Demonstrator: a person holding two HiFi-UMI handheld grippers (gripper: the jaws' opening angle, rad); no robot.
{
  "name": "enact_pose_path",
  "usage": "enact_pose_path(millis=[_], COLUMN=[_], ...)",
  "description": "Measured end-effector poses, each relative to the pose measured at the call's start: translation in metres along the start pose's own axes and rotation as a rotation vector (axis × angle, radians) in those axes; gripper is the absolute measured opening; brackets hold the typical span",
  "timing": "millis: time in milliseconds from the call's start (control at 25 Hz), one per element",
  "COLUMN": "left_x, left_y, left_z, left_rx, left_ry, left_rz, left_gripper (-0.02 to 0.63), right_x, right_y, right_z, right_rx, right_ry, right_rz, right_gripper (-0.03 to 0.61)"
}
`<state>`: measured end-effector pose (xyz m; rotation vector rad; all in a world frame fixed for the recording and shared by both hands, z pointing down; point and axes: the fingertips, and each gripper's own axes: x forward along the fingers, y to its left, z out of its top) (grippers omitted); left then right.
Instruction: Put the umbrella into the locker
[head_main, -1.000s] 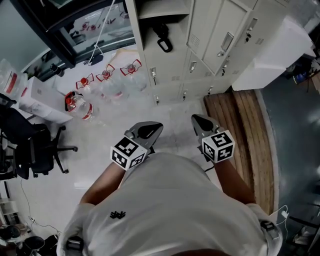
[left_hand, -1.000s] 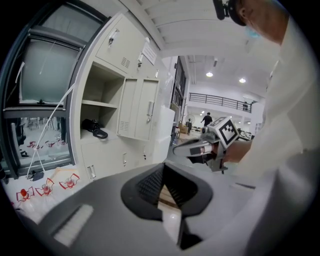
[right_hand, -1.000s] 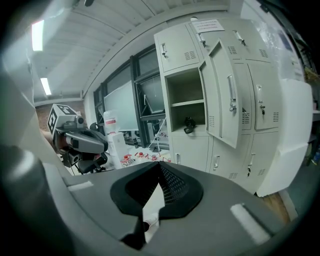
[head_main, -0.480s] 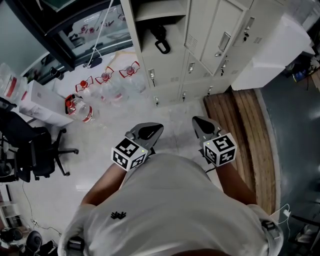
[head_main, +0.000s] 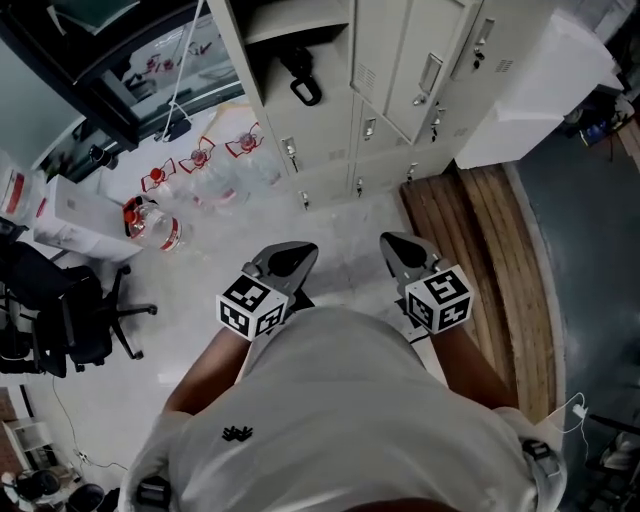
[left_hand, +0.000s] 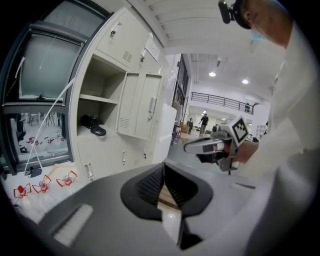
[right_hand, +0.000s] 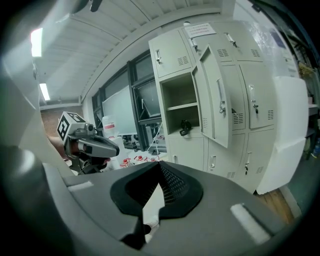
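The umbrella (head_main: 297, 78), a small black bundle with a loop handle, lies on the shelf inside the open compartment of the locker (head_main: 330, 150), whose door (head_main: 425, 60) stands swung wide. The person stands well apart from it on the floor, both tools held in front of the shirt and pointed toward the locker. The left gripper (head_main: 298, 252) has its fingers pressed together with nothing between them. The right gripper (head_main: 393, 242) is likewise closed and empty. Water bottles (head_main: 200, 165) sit on the floor left of the locker, with an office chair (head_main: 75, 310) farther left.
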<state>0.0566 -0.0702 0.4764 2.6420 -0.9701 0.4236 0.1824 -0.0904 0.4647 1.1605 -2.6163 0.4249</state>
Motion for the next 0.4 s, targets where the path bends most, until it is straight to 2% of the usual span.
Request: enact_pose_path(millis=[400], left_x=[0.044], left_y=[0.024], left_z=[0.021], left_rx=[-0.032], left_ry=[0.015], left_rz=[-0.005], left_gripper=[0.06], right_x=[-0.017], right_y=[-0.044], right_z=[-0.009], right_rx=[0.092], right_ry=[-0.006], right_rz=[-0.066], right_gripper=[0.002])
